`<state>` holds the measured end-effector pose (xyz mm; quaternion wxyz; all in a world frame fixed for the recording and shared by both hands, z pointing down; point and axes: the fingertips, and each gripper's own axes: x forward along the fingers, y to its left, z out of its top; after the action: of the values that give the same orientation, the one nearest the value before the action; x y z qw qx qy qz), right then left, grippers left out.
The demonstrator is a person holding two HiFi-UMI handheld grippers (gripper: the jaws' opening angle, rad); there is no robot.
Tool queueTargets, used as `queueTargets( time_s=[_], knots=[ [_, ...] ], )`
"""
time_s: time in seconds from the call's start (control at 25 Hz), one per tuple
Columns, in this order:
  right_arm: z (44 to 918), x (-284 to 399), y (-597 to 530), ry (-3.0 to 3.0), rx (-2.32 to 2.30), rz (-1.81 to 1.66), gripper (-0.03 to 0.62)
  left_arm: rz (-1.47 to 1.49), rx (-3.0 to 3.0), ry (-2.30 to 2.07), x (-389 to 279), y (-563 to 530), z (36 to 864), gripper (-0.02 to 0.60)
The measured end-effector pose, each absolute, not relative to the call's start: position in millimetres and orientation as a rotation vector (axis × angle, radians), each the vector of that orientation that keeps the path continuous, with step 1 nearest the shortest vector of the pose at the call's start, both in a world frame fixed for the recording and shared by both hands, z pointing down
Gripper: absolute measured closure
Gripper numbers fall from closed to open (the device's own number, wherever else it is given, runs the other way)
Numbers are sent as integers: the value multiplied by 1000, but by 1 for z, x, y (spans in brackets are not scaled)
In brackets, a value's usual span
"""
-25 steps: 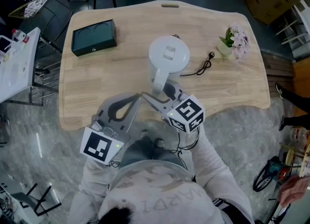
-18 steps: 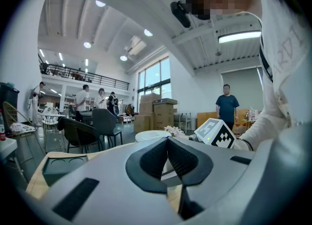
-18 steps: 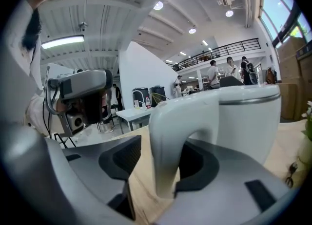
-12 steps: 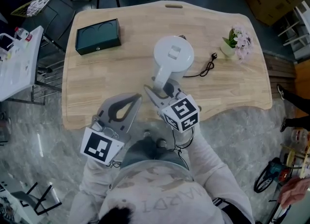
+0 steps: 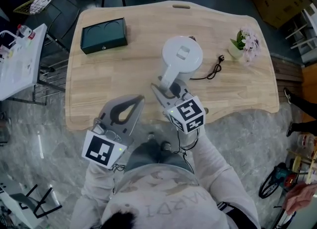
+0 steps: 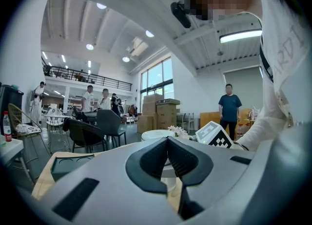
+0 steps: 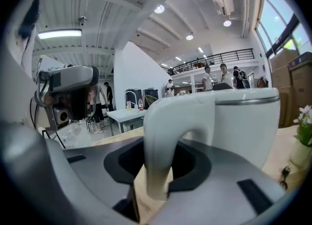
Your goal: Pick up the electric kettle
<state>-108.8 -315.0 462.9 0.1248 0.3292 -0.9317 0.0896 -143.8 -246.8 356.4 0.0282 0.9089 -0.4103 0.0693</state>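
Observation:
The white electric kettle (image 5: 182, 57) stands mid-table, its handle (image 5: 168, 77) pointing toward me. My right gripper (image 5: 166, 88) reaches up to that handle from the table's near edge. In the right gripper view the handle (image 7: 163, 136) stands upright between the jaws of the right gripper (image 7: 156, 170); the jaws are closing and their dark pads lie against both of its sides. The kettle's body (image 7: 243, 121) rises just behind. My left gripper (image 5: 140, 99) hangs at the near table edge, left of the kettle, holding nothing. In its own view the left gripper (image 6: 168, 143) has its pads meeting.
On the wooden table (image 5: 124, 84) lie a dark green box (image 5: 104, 35) at the far left, a small flower pot (image 5: 242, 42) at the far right, and a black cord (image 5: 210, 69) running right from the kettle. A white side table (image 5: 20, 64) stands at the left. Several people stand further back.
The right gripper's jaws have narrowed from wide open onto the kettle's handle, and the gripper has edged closer to it. The left gripper has stayed shut at the table edge.

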Motion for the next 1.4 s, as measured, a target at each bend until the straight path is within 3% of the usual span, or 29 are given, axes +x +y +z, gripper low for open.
queueTargets(
  time_s=[0.56,1.4],
  knots=[
    [420,-102,-298,-2820,946,216,459,211,2794,-1350,-157,-214,344,495],
    [343,-33,-124,-2888,829,57,459,136,2901,-1336,-72,-100,316,495]
  ],
)
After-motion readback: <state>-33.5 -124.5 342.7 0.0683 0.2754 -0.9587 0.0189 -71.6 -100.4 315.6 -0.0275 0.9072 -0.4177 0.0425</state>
